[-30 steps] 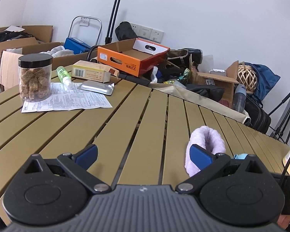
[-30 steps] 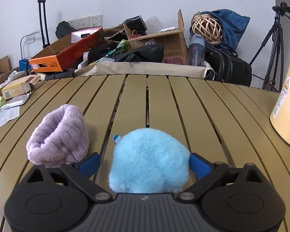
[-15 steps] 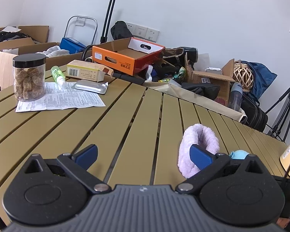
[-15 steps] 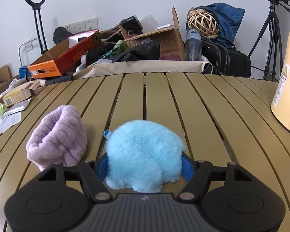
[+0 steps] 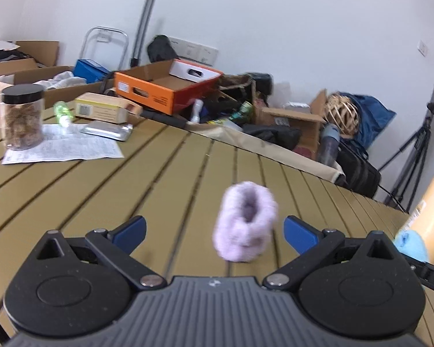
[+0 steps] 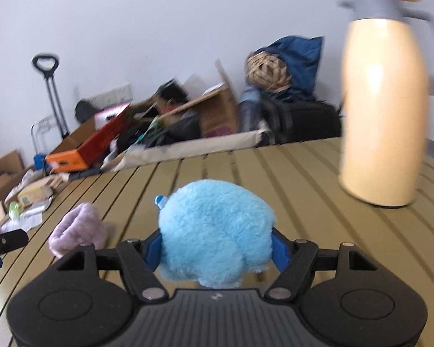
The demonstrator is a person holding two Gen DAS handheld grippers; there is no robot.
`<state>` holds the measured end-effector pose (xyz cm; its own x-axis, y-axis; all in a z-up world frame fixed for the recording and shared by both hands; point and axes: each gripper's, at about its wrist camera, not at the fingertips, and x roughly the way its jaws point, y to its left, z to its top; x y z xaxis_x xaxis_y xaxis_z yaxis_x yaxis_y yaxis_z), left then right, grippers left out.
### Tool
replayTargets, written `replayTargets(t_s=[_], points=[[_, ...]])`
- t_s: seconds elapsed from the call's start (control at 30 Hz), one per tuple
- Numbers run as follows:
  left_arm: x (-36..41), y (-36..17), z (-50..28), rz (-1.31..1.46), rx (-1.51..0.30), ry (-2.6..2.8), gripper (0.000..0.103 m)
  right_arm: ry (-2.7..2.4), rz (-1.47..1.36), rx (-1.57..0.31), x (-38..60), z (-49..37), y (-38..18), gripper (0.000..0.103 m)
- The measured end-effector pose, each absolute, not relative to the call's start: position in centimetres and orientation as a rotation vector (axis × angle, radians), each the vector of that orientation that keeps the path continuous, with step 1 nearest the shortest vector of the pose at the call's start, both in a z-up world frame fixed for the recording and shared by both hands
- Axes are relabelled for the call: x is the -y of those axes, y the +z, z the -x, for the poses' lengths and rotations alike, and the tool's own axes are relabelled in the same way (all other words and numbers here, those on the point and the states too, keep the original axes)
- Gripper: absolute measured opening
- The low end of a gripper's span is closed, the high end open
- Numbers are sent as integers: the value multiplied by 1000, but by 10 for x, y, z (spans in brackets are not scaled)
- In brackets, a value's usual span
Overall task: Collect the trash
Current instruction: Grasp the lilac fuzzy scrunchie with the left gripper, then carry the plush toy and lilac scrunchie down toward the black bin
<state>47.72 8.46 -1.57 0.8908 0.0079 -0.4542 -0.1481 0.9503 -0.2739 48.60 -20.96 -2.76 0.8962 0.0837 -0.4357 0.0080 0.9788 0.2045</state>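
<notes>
A fluffy light-blue ball (image 6: 214, 231) is clamped between the blue pads of my right gripper (image 6: 215, 248), which is shut on it and holds it above the slatted table (image 6: 289, 179). In the left wrist view the same blue ball (image 5: 412, 244) shows at the far right. A fluffy lilac cuff (image 5: 247, 219) lies on the table in front of my left gripper (image 5: 214, 225). That gripper is open; the cuff sits between its fingers, nearer the right one, with neither pad touching it. The lilac cuff (image 6: 78, 231) also shows at the lower left of the right wrist view.
A tall cream thermos jug (image 6: 382, 101) stands on the table close to the right of the blue ball. At the table's far left are a jar (image 5: 21, 115), a printed sheet (image 5: 63, 150), a foil pouch (image 5: 107, 130), a green bottle (image 5: 62, 111) and a carton (image 5: 101, 110). Boxes and bags crowd the floor behind.
My right gripper closed on the blue ball, then swung right with it towards the thermos jug. My left gripper shifted right, so the lilac cuff now sits between its fingers.
</notes>
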Motion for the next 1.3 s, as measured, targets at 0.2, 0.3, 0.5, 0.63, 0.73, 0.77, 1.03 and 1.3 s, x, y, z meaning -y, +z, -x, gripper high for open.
replayTargets(t_s=[0.2,0.3,0.5,0.63,0.73,0.77,1.03,1.3], points=[[-46,-13,-500,174,-506,86,103,-6,-269,-422,252,-466,-39,71],[-41,-17,-515,163,-541,90,103,-14,-302,-408,267,-468,-39,71],[-36,-27,-550,161,-617,128,103,-23,-349,-411,285,-472,-46,71],[-28,-32,-563,147,-621,183,103,-13,-360,-406,288,-474,-47,71],[-23,-36,-571,144,-646,182,102,-7,-375,-399,291,-476,-48,71],[-21,-38,-573,139,-658,189,99,-7,-378,-396,292,-477,-48,71],[-15,-47,-579,130,-703,189,28,33,-383,-397,286,-476,-49,71],[-12,-27,-552,126,-653,171,27,88,-349,-391,270,-468,-42,71]])
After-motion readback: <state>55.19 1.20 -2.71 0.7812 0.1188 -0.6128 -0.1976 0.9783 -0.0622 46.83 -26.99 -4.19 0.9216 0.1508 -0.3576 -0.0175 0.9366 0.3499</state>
